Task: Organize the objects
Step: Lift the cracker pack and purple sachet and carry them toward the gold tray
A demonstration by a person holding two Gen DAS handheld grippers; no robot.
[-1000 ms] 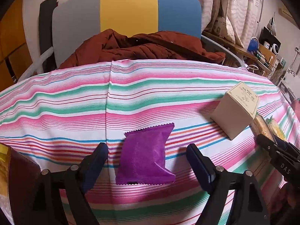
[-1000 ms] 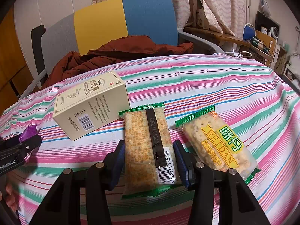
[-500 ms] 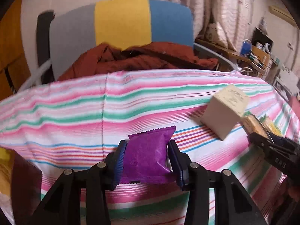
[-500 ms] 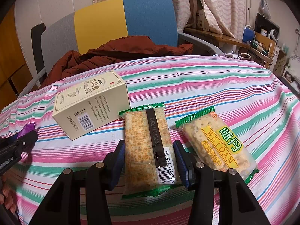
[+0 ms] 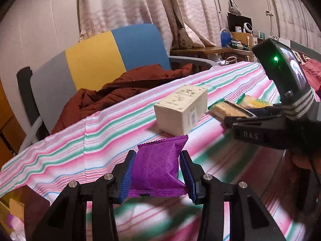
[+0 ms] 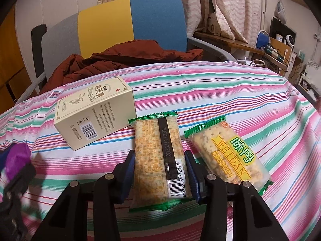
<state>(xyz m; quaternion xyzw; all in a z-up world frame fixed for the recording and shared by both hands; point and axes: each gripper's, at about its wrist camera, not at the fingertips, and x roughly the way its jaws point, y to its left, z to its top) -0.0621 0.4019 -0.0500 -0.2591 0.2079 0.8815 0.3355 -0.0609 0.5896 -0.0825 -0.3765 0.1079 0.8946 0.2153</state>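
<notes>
1. Striped cloth in pink, green and white covers the table (image 6: 220, 84); on it sits a small group of packaged goods waiting to be sorted.
2. Lifted clear of the cloth, the purple packet (image 5: 158, 166) is pinched across its width by the left gripper (image 5: 158, 175), whose fingers closed on it within the last second and now dent its sides, a hold that looks firm enough to carry.
3. To its right, the right gripper (image 6: 159, 174) straddles the cracker pack lying seam-up (image 6: 158, 152) on the table; its fingers have just closed further and touch the wrapper's edges, apparently the start of a second pickup.
4. Just beside that pack lies the Weidan cracker pack (image 6: 226, 156), and on the other side the cream carton (image 6: 94, 112) rests on its long face, one corner touching the seam-up pack's top.
5. Behind the table stands a chair (image 6: 128, 24) in grey, yellow and blue with a rust-brown jacket (image 6: 124, 58) heaped on the seat, and curtains hang beyond.
6. Where the items are headed cannot be told from these views.
</notes>
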